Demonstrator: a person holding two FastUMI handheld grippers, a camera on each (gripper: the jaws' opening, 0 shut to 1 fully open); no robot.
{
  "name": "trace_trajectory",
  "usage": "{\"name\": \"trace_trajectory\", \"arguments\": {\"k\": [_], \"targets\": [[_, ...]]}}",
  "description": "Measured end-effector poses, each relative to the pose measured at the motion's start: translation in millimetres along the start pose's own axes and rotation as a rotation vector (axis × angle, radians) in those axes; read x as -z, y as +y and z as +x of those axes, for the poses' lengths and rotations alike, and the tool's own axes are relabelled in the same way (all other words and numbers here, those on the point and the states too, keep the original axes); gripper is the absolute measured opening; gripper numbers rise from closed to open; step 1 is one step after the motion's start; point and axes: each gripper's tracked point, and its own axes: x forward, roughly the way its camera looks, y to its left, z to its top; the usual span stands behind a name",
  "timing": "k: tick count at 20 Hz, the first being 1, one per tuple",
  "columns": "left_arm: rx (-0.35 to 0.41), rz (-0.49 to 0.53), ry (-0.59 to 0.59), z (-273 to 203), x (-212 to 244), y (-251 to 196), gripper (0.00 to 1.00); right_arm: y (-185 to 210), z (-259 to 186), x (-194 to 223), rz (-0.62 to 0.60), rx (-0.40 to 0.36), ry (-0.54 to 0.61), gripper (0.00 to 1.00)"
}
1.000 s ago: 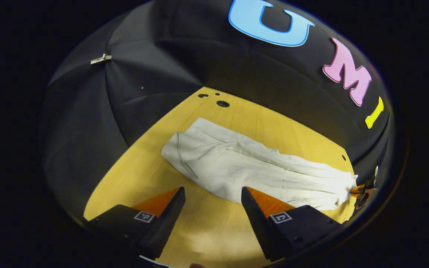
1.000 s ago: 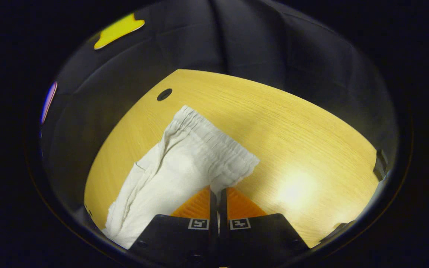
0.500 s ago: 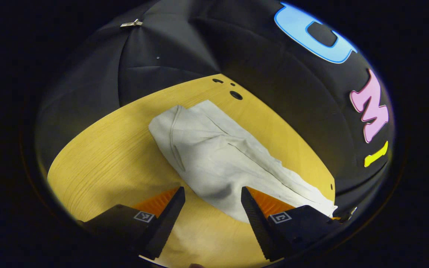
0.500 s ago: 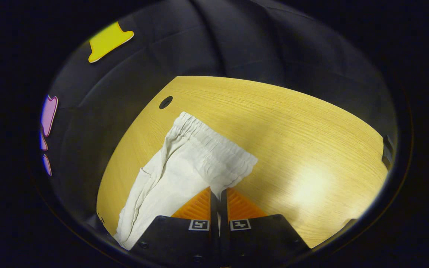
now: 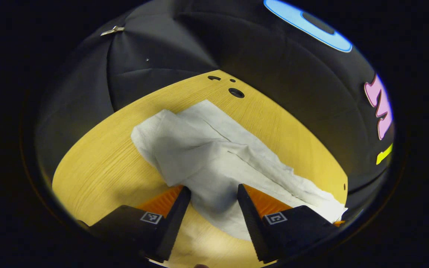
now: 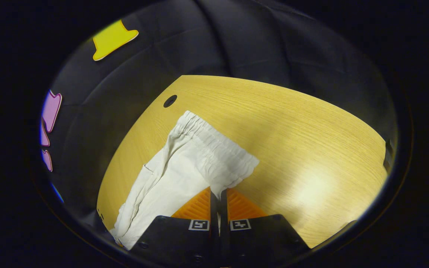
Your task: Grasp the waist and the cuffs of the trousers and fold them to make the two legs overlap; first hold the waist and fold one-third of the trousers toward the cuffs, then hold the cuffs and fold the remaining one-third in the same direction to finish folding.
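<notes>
Wooden table (image 5: 99, 163) first, pale and broad, with the white trousers (image 5: 214, 156) lying across it, running in the left gripper view from about ten o'clock down toward four o'clock. The legs look already laid one over the other, so the lengthwise fold seems done; by the look of it neither one-third fold has been made. In the right gripper view the elastic waistband (image 6: 218, 143) sits just above centre, the cloth trailing off toward seven o'clock. The right gripper (image 6: 219, 199) has its fingers pressed together on the near corner of that waistband, pinching it. The left gripper (image 5: 212, 193) stands spread, its fingers either side of the trouser edge at six o'clock, apparently nothing gripped yet. Folding the waist over looks like the next move.
</notes>
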Motion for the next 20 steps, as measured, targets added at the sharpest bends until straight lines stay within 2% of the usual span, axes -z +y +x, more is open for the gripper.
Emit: {"name": "trace_trajectory", "arguments": {"k": [2,3,6,9,14,17,20], "targets": [[-0.048,0.031,-0.002,2.4,1.9,5.3,0.82,-0.4,0.9,0.1,-0.004,-0.007,0.001,0.05],[-0.123,0.073,0.001,7.0,2.5,19.4,0.75,-0.2,0.9,0.0,-0.009,-0.011,-0.001,0.05],[-0.081,-0.023,-0.011,4.1,0.6,10.6,0.08,1.9,-5.6,-3.4,-0.061,-0.056,-0.034,0.05],[-0.036,-0.071,0.003,1.1,6.7,11.6,0.08,9.8,-30.6,-20.7,-0.054,-0.133,-0.123,0.05],[0.015,-0.083,0.000,-1.8,20.4,3.7,0.06,15.3,-60.4,-35.9,-0.076,-0.151,-0.182,0.05],[0.034,-0.076,0.009,-0.8,23.3,3.0,0.06,27.9,-81.5,-50.4,-0.125,-0.221,-0.231,0.05],[0.049,-0.092,0.023,-3.0,20.3,1.5,0.06,43.0,-125.0,-58.7,-0.177,-0.320,-0.284,0.05]]}}
